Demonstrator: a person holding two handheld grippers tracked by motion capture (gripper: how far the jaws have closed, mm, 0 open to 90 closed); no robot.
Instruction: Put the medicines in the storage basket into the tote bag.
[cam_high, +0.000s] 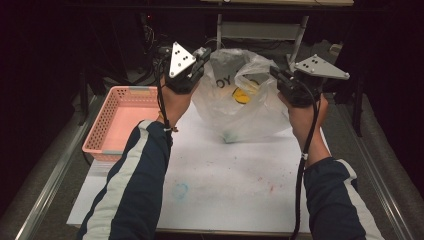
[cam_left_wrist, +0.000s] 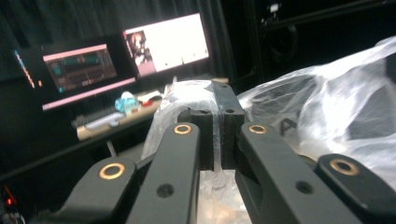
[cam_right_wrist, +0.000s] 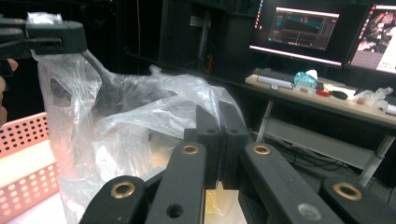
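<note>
With the pink basket (cam_high: 120, 120) at far left, your left tongs (cam_high: 202, 55) are clamped on the bag (cam_high: 250, 107)'s left rim and your right tongs (cam_high: 275, 74) are pinched shut on its right rim, the bag hanging between them at the far middle of the surface (cam_high: 225, 175). Keep both pinches firm and draw the rims apart evenly, level with each other, so the mouth opens without tearing or spilling the yellow thing (cam_high: 241, 95) inside. The white surface is stained with smudges, and beyond it a dark room holds a desk (cam_right_wrist: 327, 105) with lit monitors (cam_right_wrist: 299, 35).
</note>
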